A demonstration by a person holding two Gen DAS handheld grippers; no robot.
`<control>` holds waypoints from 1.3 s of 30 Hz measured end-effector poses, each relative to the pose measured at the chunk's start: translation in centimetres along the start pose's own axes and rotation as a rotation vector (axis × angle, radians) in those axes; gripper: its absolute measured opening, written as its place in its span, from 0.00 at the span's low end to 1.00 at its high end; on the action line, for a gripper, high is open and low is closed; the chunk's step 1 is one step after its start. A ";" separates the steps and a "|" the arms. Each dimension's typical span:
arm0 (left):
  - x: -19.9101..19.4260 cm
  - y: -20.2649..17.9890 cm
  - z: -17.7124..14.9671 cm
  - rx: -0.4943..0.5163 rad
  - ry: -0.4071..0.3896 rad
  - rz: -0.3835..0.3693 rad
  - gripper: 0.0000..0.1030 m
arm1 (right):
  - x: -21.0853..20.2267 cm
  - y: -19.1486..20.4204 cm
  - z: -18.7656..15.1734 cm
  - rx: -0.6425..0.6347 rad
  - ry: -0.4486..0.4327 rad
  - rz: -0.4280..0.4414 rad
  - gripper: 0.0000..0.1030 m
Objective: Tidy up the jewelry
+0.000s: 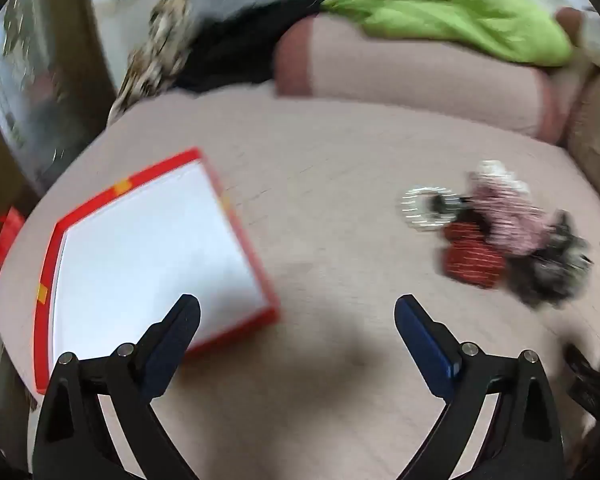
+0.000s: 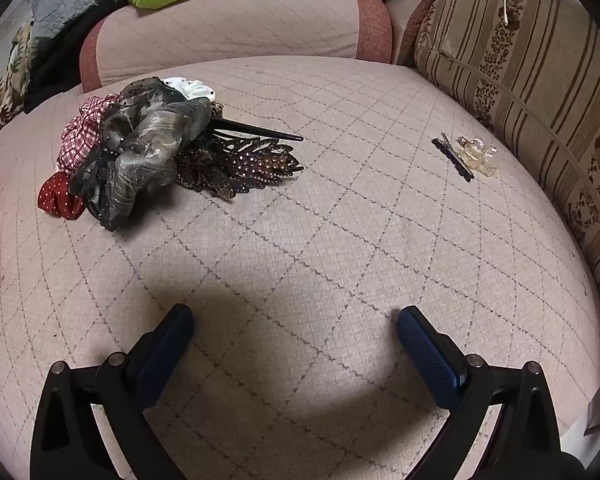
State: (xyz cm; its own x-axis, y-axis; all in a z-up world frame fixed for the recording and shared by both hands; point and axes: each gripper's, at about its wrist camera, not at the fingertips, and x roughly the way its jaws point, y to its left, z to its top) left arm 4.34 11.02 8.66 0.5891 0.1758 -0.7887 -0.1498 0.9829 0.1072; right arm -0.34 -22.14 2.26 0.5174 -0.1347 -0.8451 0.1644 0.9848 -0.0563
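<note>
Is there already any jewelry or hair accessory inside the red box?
No, in the left wrist view the red box shows only its bare white inside, while the pile of accessories lies apart from it on the quilted cushion.

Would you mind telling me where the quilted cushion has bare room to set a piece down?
Bare stretches: between the red box and the scrunchie pile, and between that pile and the small clips. The strip before both open grippers is clear too. It is crowded only at the pile.
</note>
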 end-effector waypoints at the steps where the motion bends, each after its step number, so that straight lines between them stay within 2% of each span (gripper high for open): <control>1: 0.8 0.7 0.6 0.002 0.023 0.017 0.95 | 0.0 0.1 -0.2 0.001 -0.005 -0.002 1.00; 2: 2.0 1.1 1.3 0.020 0.052 0.049 0.92 | 0.0 0.1 -0.3 0.000 -0.008 -0.003 1.00; 3: 2.7 1.3 1.0 0.037 0.060 0.060 0.82 | 0.0 0.1 -0.2 -0.001 -0.008 -0.003 1.00; 4: 3.8 1.2 1.1 0.056 0.079 0.065 0.77 | 0.0 0.1 -0.2 -0.002 -0.010 -0.003 1.00; 5: 4.5 1.2 1.2 0.064 0.105 0.065 0.65 | 0.0 0.0 -0.2 -0.002 -0.011 -0.003 1.00; 6: 5.2 1.3 1.4 0.061 0.136 0.060 0.43 | 0.0 0.1 -0.2 -0.003 -0.011 -0.003 1.00; 8: 6.2 1.7 1.3 0.020 0.199 -0.002 0.30 | 0.0 0.0 -0.3 -0.005 -0.013 -0.002 1.00; 10: 6.1 2.2 -0.1 0.014 0.175 0.002 0.30 | 0.0 0.0 -0.2 -0.008 -0.015 -0.001 1.00; 13: 4.9 2.5 -1.6 0.043 0.179 0.017 0.30 | 0.0 -0.1 -0.2 -0.009 -0.016 0.002 1.00; 18: 1.2 4.2 -5.7 0.100 0.148 0.037 0.32 | -0.1 -0.1 -0.2 -0.014 -0.009 0.002 1.00; 20: -0.1 5.1 -6.8 0.079 0.127 0.035 0.32 | -0.2 0.0 -0.3 -0.019 -0.007 -0.002 1.00; 23: -2.7 6.8 -7.1 0.006 0.077 -0.018 0.32 | -0.7 0.2 0.1 -0.044 0.020 -0.008 1.00; 26: -4.7 7.2 -6.3 -0.010 0.018 -0.030 0.32 | -3.4 0.1 0.4 -0.041 -0.042 -0.019 0.99; 28: -6.1 6.7 -5.8 0.004 -0.020 -0.056 0.36 | -5.9 0.1 0.1 -0.021 -0.095 -0.008 0.99; 29: -6.6 6.4 -5.5 0.013 -0.035 -0.070 0.45 | -6.6 0.3 0.0 -0.020 -0.107 -0.001 0.99; 30: -7.0 6.0 -5.4 0.023 -0.051 -0.079 0.58 | -7.6 0.5 -0.2 -0.020 -0.121 0.009 0.99; 32: -7.0 5.4 -5.4 0.045 -0.068 -0.064 0.67 | -9.6 1.1 -0.7 -0.026 -0.159 0.016 0.99; 35: -4.6 5.4 -4.2 0.062 -0.021 -0.012 0.67 | -11.6 1.7 -1.4 -0.033 -0.188 0.025 1.00; 39: 0.1 6.0 -3.5 0.074 0.030 0.053 0.64 | -12.3 2.2 -1.6 -0.025 -0.145 0.104 1.00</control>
State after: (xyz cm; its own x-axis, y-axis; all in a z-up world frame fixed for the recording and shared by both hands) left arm 0.74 16.78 7.08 0.5573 0.2268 -0.7987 -0.1206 0.9739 0.1924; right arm -7.63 -18.10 11.68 0.6465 -0.0441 -0.7617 0.0832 0.9965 0.0129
